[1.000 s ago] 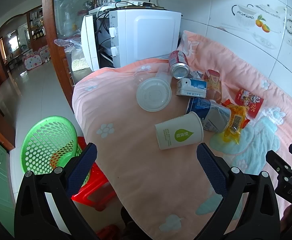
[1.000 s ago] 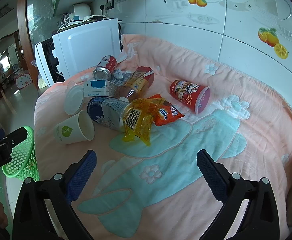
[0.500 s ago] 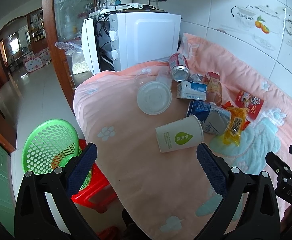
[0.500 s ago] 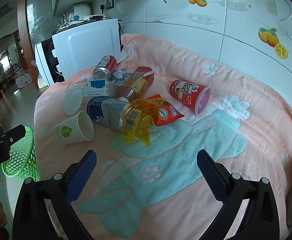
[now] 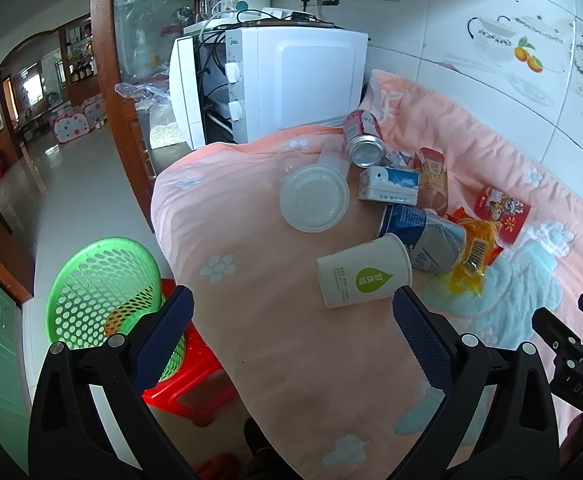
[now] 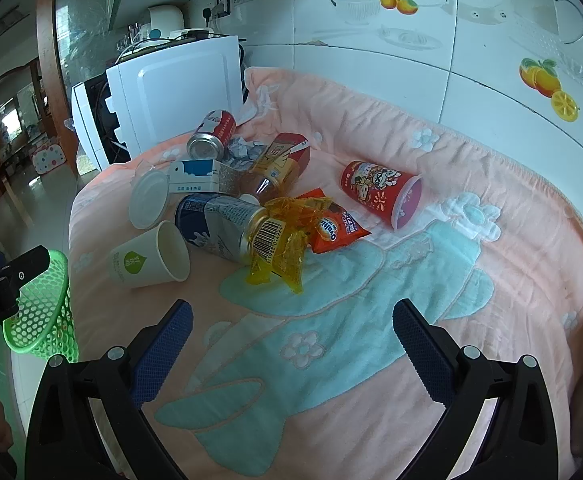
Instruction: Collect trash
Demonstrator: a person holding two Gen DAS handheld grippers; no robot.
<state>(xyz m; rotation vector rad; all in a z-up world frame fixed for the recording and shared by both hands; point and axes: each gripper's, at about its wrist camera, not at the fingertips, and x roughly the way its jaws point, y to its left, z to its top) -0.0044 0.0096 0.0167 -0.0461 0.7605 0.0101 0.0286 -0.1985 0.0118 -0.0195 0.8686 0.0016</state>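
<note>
Trash lies in a pile on the pink blanket (image 6: 491,184): a white paper cup with a green leaf (image 5: 362,276) (image 6: 147,258) on its side, a blue can (image 5: 423,234) (image 6: 221,224), a yellow wrapper (image 6: 281,248), an orange snack packet (image 6: 333,228), a red cup (image 6: 379,192), a red can (image 5: 362,136), a milk carton (image 5: 389,186) and a white lid (image 5: 314,200). My left gripper (image 5: 291,328) is open and empty, just short of the paper cup. My right gripper (image 6: 291,332) is open and empty, above the blanket's teal patch, short of the pile.
A green mesh basket (image 5: 103,284) (image 6: 47,308) stands on a red stool (image 5: 195,396) left of the blanket's edge. A white microwave (image 5: 287,84) stands behind the pile. A tiled wall (image 6: 471,52) runs along the back.
The left gripper has moved slightly back and up, so the trash sits a little lower in its view. The right gripper has hardly moved. Both stay open.
</note>
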